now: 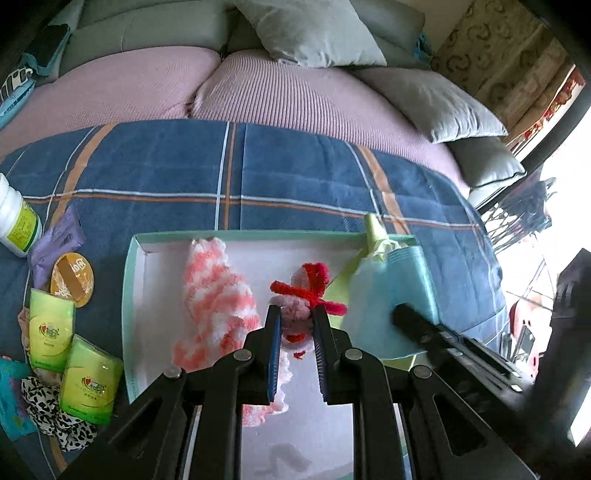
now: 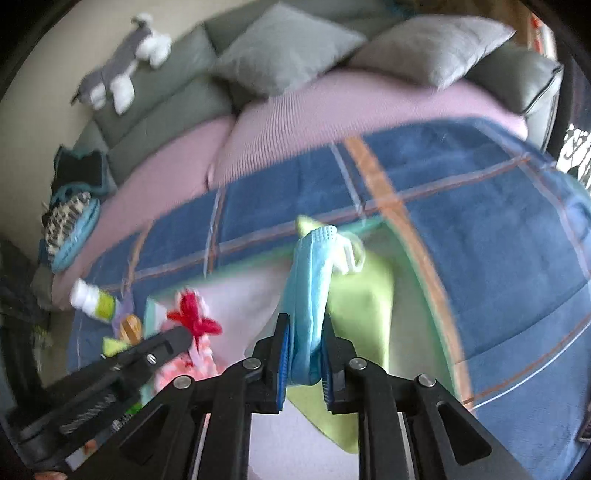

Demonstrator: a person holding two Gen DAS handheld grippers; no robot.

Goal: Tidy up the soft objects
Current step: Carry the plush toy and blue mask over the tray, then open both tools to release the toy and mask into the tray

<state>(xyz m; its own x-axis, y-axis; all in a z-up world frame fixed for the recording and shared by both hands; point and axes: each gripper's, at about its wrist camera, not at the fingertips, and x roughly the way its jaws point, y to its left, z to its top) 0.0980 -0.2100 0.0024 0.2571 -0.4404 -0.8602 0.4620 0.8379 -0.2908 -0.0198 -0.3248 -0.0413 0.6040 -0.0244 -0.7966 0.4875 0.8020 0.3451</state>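
So we are partway: our left gripper [image 1: 295, 332] is clamping the pink-and-red doll [image 1: 301, 295] and our right gripper [image 2: 303, 363] the blue mask [image 2: 308, 291] over the tray [image 1: 129, 295], while tissue packs [image 1: 70, 354] are waiting outside.

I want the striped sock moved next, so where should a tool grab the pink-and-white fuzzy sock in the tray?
Pinch the fuzzy sock across its narrow middle, coming from above. It lies flat and lengthwise in the tray, with bare floor on its left side.

Home living room: sofa [image 1: 155, 33], grey cushions [image 2: 284, 48].
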